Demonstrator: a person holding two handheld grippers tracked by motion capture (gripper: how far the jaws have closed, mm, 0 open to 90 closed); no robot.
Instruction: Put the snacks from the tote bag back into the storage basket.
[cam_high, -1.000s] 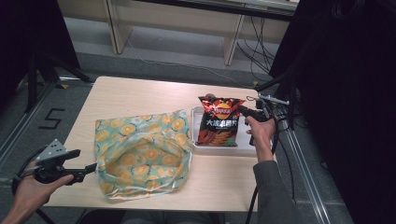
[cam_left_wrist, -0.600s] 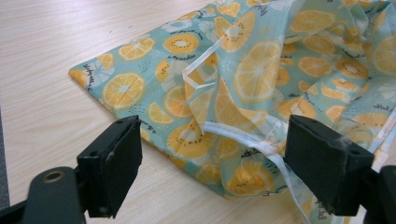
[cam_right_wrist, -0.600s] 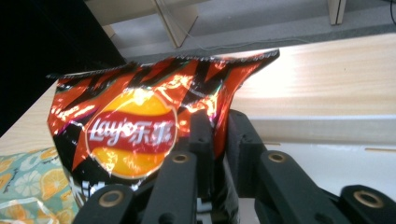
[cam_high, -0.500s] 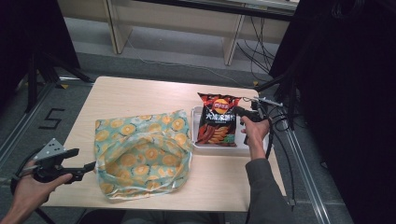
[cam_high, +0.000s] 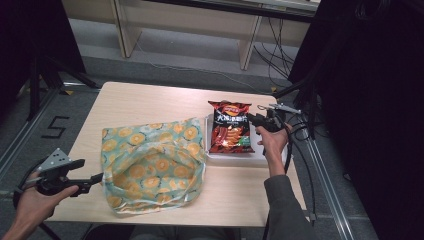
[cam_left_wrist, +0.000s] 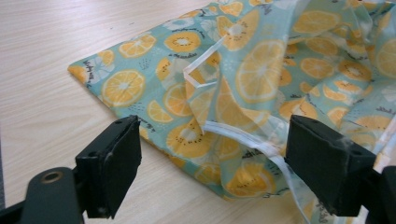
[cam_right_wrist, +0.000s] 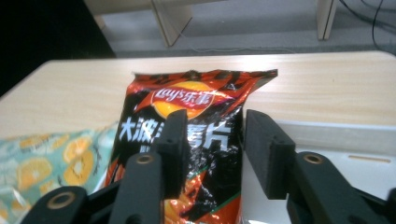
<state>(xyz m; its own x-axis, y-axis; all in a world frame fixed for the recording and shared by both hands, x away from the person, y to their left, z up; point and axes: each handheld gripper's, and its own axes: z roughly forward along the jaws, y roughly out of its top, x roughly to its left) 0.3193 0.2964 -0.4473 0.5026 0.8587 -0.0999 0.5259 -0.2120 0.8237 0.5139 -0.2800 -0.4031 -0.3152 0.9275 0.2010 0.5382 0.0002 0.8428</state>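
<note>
While the right tool (cam_high: 254, 118) sits at the right edge of the red-and-black foil crisp bag (cam_high: 229, 128) in the shallow white tray (cam_high: 250, 156), high view puts the teal orange-print fabric bag (cam_high: 152, 162) mid-worktop, mouth open, nothing visible inside. Left tool view: left tool (cam_left_wrist: 219, 161) spread wide around the bag's white-trimmed rim (cam_left_wrist: 243, 140), not gripping. Right tool view: jaws part-open, crisp bag's edge between them, pinch unconfirmed. Step looks like pickup; next: clamp, lift, carry into the bag.

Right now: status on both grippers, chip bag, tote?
Left gripper open at the fruit-print bag rim. Right gripper part-closed around the chip bag edge, grip unclear. Chip bag on white tray. Nothing between.
</note>
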